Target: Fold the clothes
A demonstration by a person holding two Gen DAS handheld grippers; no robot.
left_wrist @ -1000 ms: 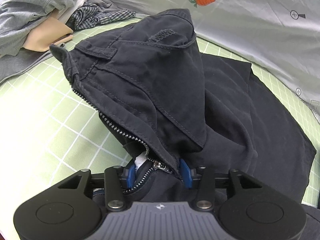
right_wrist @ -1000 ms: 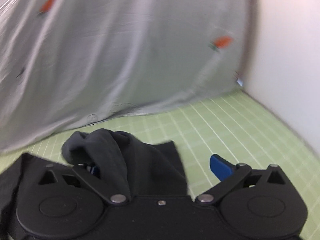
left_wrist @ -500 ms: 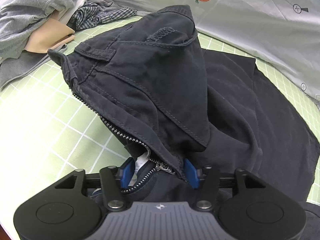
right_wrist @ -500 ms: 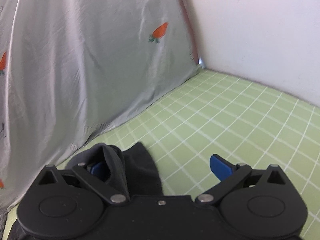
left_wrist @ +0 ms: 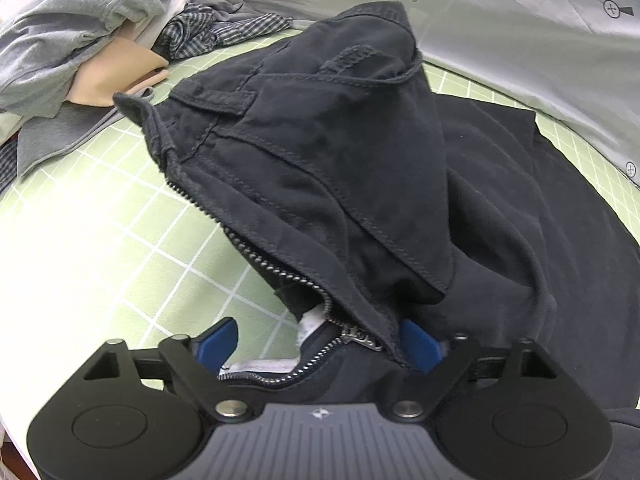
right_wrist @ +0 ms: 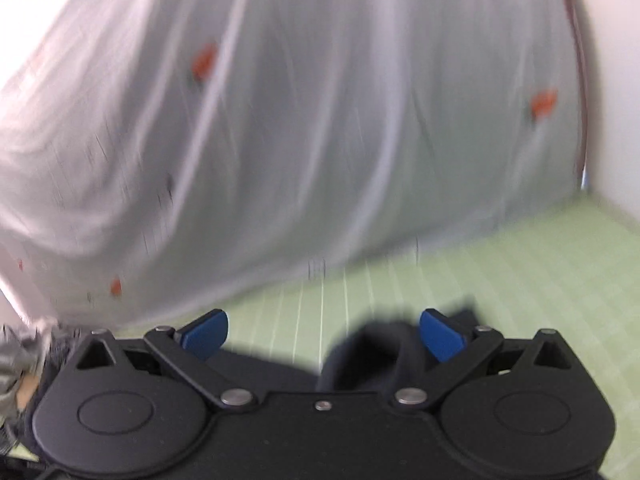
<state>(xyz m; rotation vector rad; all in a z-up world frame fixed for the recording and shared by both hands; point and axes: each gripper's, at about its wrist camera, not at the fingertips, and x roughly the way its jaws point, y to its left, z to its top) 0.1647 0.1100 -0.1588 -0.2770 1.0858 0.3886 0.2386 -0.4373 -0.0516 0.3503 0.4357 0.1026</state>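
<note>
Dark navy trousers [left_wrist: 320,152] lie on the green grid mat [left_wrist: 100,248], the waistband end with its open zipper [left_wrist: 280,372] bunched up in front of my left gripper [left_wrist: 320,344]. The left jaws stand wide apart with the zipper fly loose between the blue pads [left_wrist: 218,342]. In the blurred right wrist view, my right gripper [right_wrist: 322,332] is open, its blue pads [right_wrist: 442,338] spread, with a fold of the dark cloth [right_wrist: 372,356] lying just below between them, not pinched.
A pile of other clothes [left_wrist: 80,40], grey, beige and checked, sits at the far left. A pale sheet with carrot prints [left_wrist: 500,20] drapes along the back [right_wrist: 300,120]. A white wall [right_wrist: 612,80] stands at the right.
My left gripper has opened and let go of the trousers' zipper fly. My right gripper has swung left, blurring the view, and the cloth no longer hangs on its left finger.
</note>
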